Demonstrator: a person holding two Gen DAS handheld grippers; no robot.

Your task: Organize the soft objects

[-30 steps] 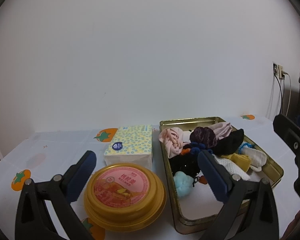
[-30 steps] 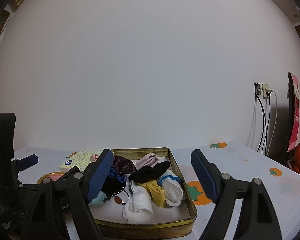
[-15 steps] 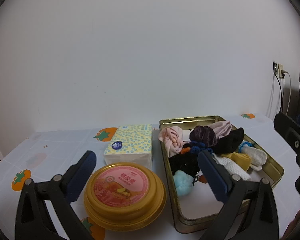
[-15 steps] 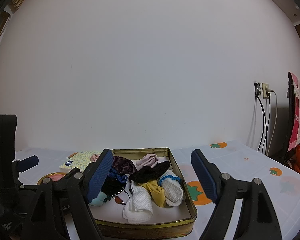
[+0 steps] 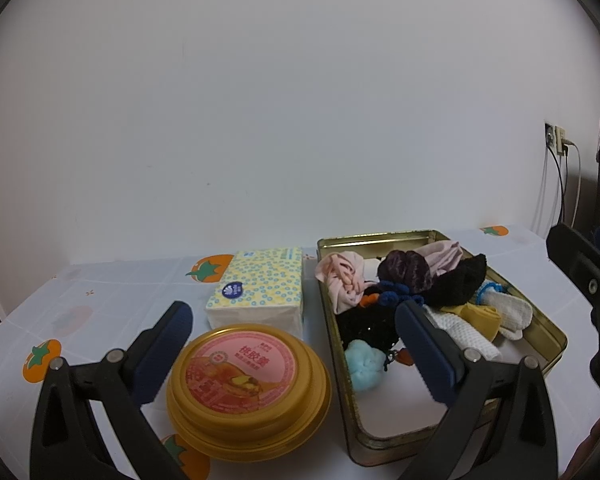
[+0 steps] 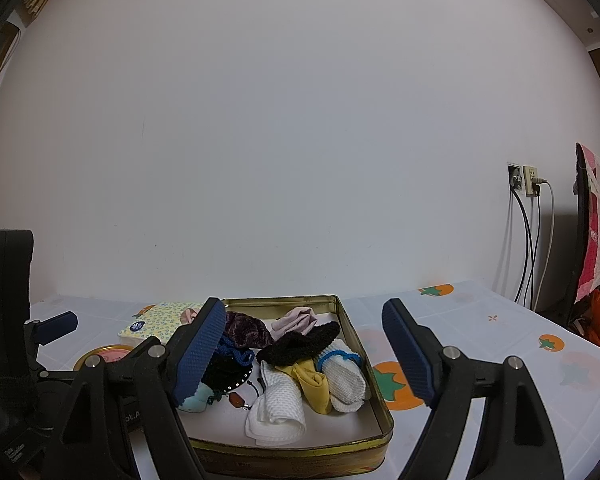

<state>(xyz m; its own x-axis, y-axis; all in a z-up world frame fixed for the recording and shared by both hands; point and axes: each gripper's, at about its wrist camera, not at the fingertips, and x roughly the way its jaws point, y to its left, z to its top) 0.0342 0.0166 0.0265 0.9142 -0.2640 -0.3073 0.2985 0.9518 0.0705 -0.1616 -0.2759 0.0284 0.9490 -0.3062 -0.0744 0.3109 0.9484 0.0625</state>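
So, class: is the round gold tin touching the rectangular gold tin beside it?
Apart. The left wrist view shows a strip of tablecloth between the round gold tin and the rectangular gold tin.

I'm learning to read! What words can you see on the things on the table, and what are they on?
"桃胶羹": big characters on the pink label of the round gold tin lid.
Smaller print around that label: too small to read.
Round blue sticker on the tissue pack: blurred, unreadable.
White lettering low on the left gripper's body in the right wrist view: too small to read.
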